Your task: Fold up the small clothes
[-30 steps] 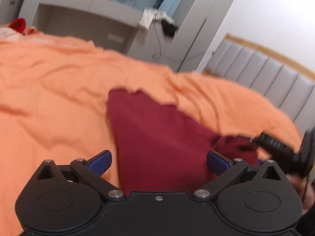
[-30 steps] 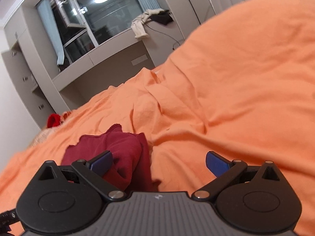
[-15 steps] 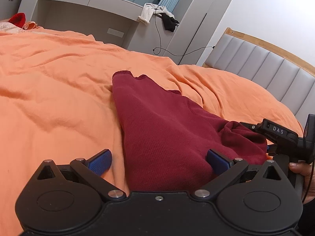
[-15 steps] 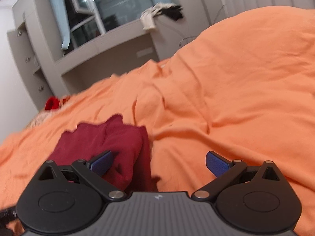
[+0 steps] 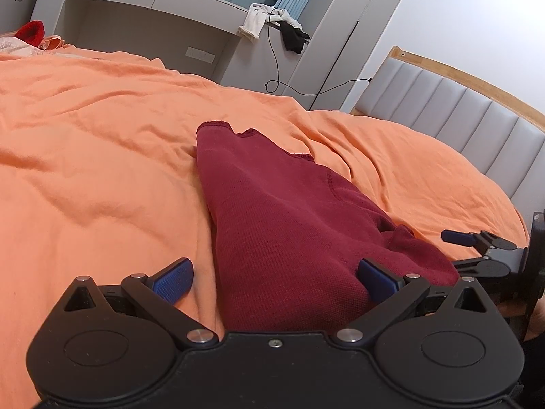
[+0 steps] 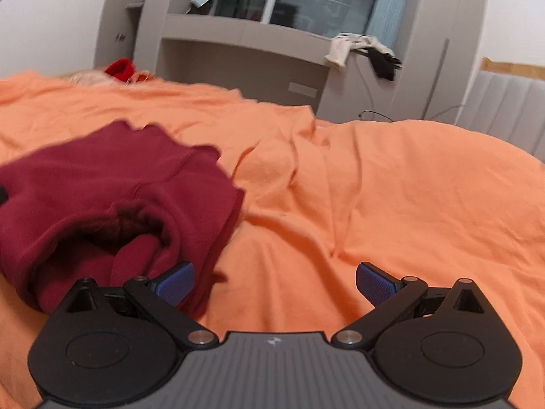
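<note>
The dark red garment (image 5: pixel 282 225) lies on the orange bedcover (image 5: pixel 95 156), stretched away from the left tongs (image 5: pixel 272 276) in a long narrow strip, its near end running right between their two blue pads (image 5: pixel 172 279). Those tongs stand wide open, one pad over bare bedcover to the left of the cloth and the other resting at the cloth's right edge, so nothing is gripped. The strip looks already doubled lengthwise, which is probably why it lies so narrow, with a notched far end pointing toward the grey shelving.

The right tongs (image 6: pixel 274 281) are also spread wide and empty. The garment sits ahead and to their left, where a rolled opening (image 6: pixel 112 225), a cuff or hem, gapes toward them; the left pad (image 6: pixel 175 281) is just in front of that bunched fold, while the right pad hangs over plain bedcover. In the left view, the right tongs (image 5: pixel 483 248) appear just beside the garment's right-hand near corner, so both tools flank the same end.

That placement suggests the near end is the one to be picked up and carried over toward the far end. The bunched cuff may need flattening first, or the fold will come out lumpy.
</note>
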Tool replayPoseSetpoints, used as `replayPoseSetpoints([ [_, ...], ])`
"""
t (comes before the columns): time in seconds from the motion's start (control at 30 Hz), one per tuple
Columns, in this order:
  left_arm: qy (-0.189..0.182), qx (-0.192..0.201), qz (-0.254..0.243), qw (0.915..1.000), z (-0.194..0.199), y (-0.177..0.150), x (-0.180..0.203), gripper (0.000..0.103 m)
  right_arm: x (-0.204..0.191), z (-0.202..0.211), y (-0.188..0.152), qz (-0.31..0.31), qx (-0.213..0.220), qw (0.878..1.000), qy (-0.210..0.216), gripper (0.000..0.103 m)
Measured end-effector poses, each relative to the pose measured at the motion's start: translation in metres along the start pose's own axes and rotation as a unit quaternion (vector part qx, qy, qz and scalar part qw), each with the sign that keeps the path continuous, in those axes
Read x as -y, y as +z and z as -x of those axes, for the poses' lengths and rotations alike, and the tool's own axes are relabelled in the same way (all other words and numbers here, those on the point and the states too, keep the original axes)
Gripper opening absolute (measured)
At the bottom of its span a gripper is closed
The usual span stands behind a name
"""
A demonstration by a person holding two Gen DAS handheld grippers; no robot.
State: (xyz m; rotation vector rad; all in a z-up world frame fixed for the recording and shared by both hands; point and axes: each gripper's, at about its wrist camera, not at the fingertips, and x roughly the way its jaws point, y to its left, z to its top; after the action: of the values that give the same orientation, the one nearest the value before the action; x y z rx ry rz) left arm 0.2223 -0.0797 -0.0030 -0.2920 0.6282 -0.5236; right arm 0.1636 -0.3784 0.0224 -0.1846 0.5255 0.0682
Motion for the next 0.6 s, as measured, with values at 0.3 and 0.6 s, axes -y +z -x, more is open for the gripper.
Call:
replayPoseSetpoints([
  [0.3,0.001,0.002,0.001,1.0,0.0,-0.001,0.0,0.103,0.042,-0.014,0.01,-0.238,0.012,0.968,0.071,0.103],
  [0.6,-0.001,0.001,-0.002,1.0,0.002,-0.001,-0.002,0.102,-0.001,-0.032,0.023,-0.157,-0.052,0.985,0.057,0.103],
])
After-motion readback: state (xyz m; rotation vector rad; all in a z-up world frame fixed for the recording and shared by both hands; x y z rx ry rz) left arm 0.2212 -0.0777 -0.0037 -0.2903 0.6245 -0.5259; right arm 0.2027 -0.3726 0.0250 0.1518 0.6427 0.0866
